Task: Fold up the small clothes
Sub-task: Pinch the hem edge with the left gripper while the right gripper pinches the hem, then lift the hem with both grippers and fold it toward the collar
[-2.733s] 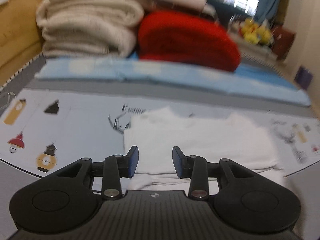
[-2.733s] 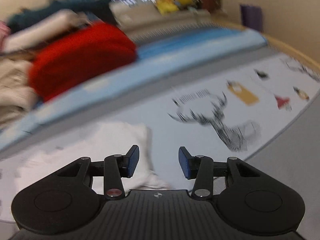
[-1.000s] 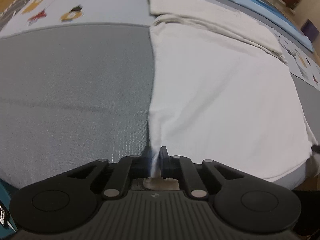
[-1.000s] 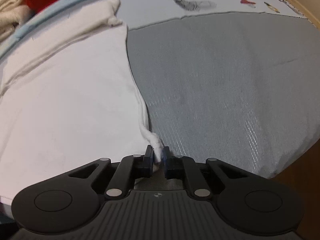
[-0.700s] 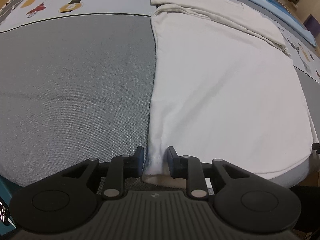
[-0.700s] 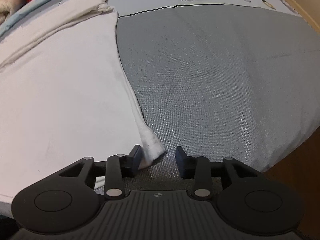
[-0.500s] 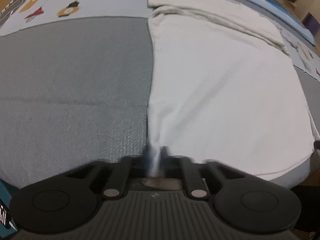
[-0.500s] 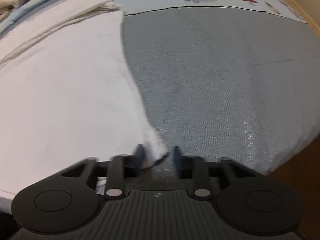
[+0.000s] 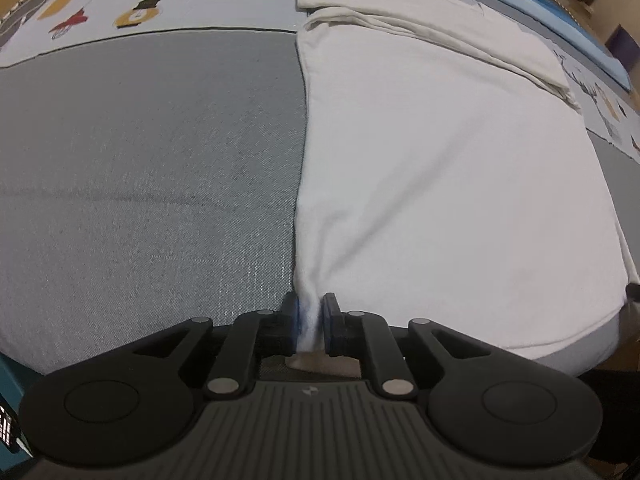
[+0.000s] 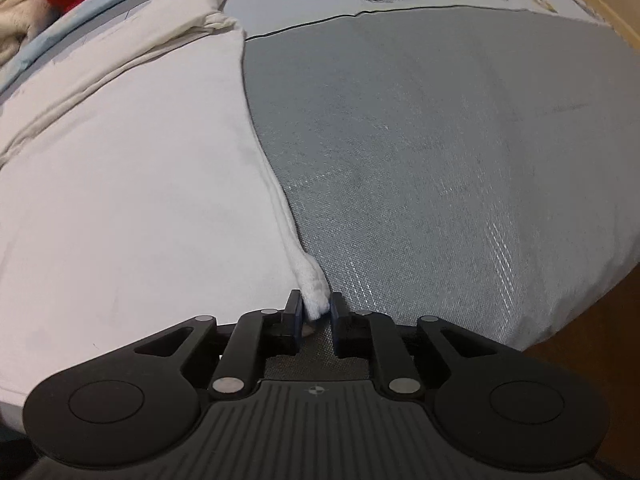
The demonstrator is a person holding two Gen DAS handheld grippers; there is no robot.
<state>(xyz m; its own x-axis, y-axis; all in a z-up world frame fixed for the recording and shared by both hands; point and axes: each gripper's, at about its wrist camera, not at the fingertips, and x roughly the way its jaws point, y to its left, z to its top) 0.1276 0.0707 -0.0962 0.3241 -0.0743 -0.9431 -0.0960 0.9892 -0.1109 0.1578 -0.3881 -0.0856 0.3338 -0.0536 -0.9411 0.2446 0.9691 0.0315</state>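
White garment (image 9: 440, 168) lies flat on grey mattress (image 9: 140, 152), far end already doubled over. Left gripper (image 9: 311, 322) pinches near-left hem corner, right gripper (image 10: 315, 316) pinches near-right corner, both clamped on cloth; likely so the near edge lifts evenly for a fold away.

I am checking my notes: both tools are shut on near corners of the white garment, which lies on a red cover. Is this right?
Not quite. The cover is grey, as both wrist views show. The left tool and right tool are indeed shut on near corners of the white garment.
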